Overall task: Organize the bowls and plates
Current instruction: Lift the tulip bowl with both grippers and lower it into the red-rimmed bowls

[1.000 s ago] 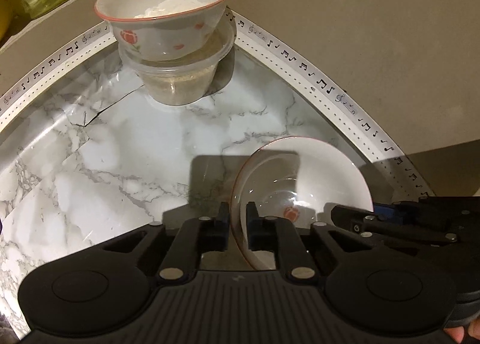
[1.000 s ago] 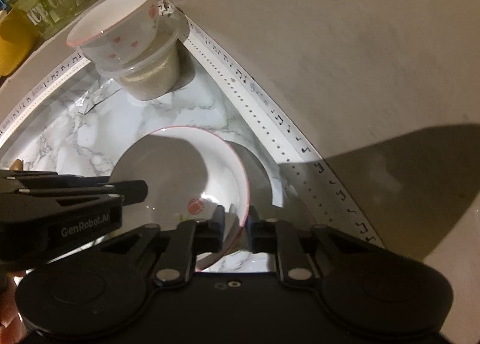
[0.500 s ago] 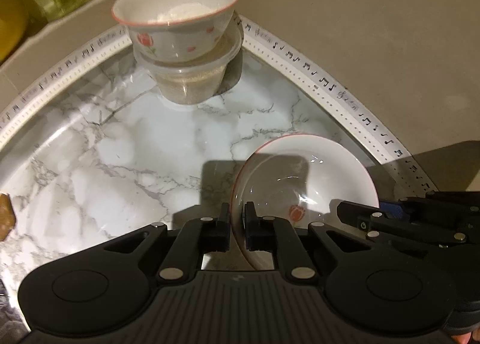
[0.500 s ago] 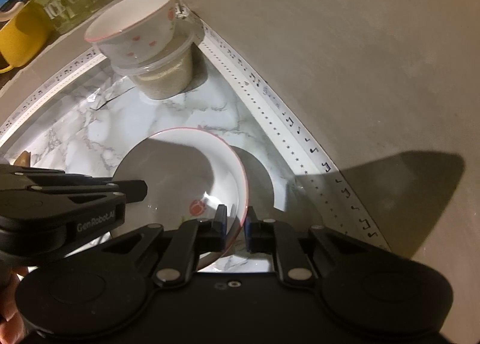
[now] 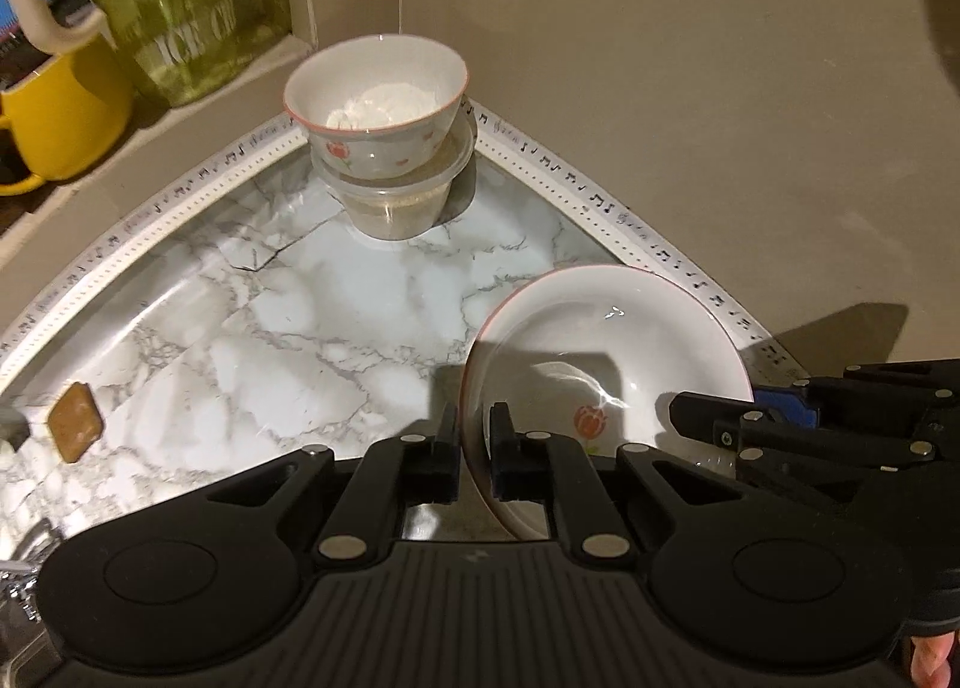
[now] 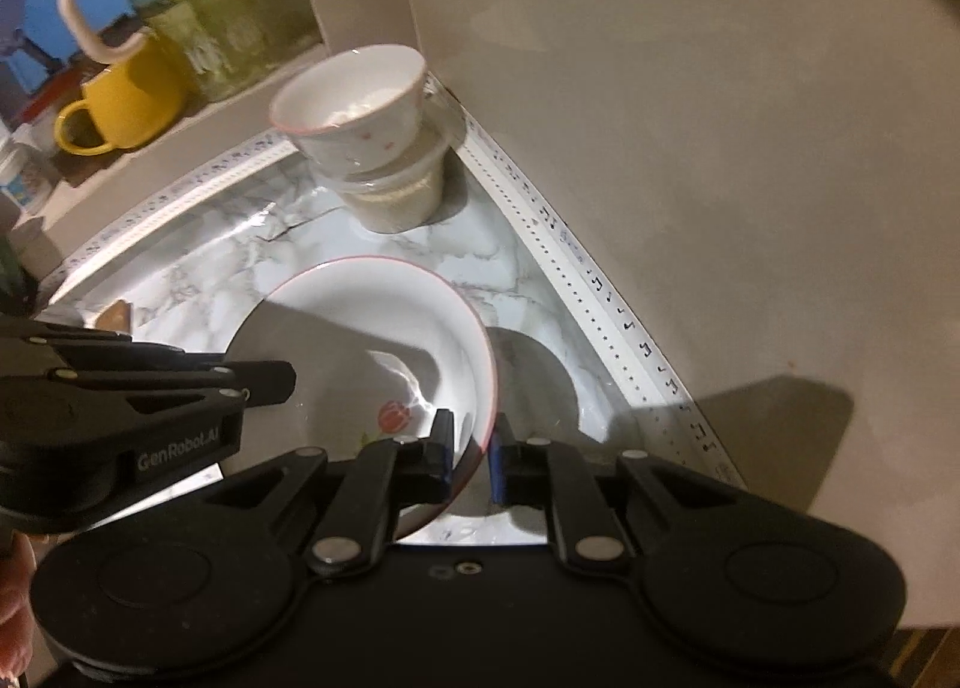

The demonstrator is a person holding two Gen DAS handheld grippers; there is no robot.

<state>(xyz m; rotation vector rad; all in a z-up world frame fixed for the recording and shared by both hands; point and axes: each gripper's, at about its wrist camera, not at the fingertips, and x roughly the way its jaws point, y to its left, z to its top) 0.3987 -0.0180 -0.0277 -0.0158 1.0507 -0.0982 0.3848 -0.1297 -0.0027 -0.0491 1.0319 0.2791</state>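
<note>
A white plate (image 5: 606, 364) with a pink rim and a red flower is held above the marble counter; it also shows in the right wrist view (image 6: 372, 352). My left gripper (image 5: 471, 448) is shut on its left rim. My right gripper (image 6: 471, 448) is shut on its right rim. A white flowered bowl (image 5: 378, 99) stands on a clear plastic tub (image 5: 396, 196) in the far corner, also seen in the right wrist view as bowl (image 6: 354, 105) on tub (image 6: 396, 196).
The marble counter (image 5: 270, 340) has a white music-note border strip (image 5: 600, 202) along two beige walls. A yellow mug (image 5: 54, 105) and a green glass jar (image 5: 186, 9) stand on a ledge at the left. A small brown tile (image 5: 75, 421) lies on the counter.
Both grippers have drawn back and up from the corner with the plate between them; the bowl stack looks farther away and the ledge with the mug has come into view.
</note>
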